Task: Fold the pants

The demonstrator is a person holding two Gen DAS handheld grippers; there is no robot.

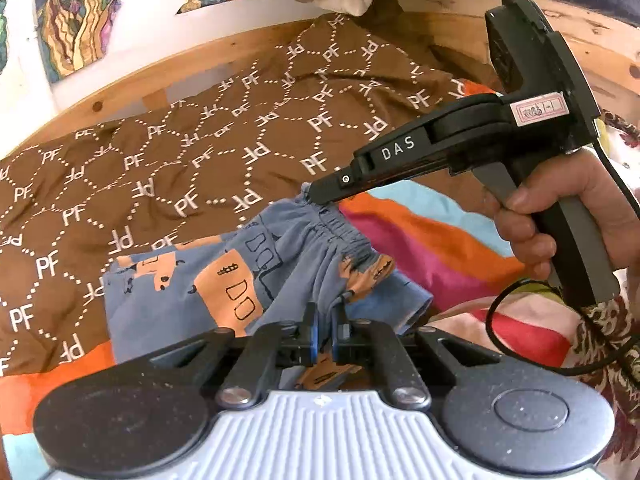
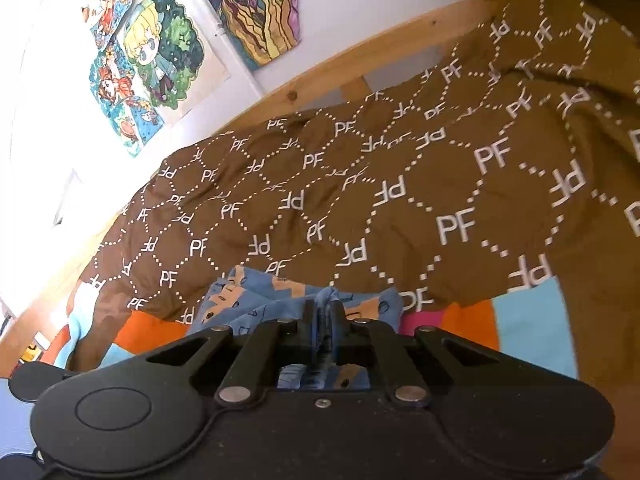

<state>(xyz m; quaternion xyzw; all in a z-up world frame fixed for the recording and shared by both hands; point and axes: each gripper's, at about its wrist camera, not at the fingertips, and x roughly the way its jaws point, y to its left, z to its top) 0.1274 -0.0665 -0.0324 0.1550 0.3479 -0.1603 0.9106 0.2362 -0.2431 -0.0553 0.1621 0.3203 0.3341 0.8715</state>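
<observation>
A brown blanket printed with white "PF" letters is covering most of the bed, lying over a striped sheet in orange, pink and light blue. A wooden rail is running along the far edge, and posters are hanging on the white wall behind it.

The pants, blue with orange patches, are lying bunched on the bed where blanket and sheet meet, their elastic waistband gathered and lifted toward the right.

The right gripper is reaching in from the right in a hand, its tips pinching the far end of the waistband; from its own camera the jaws are sitting nearly together with blue cloth squeezed between them.

The left gripper is pointing down at the near edge of the pants, jaws almost closed and clamping a fold of the blue fabric.
</observation>
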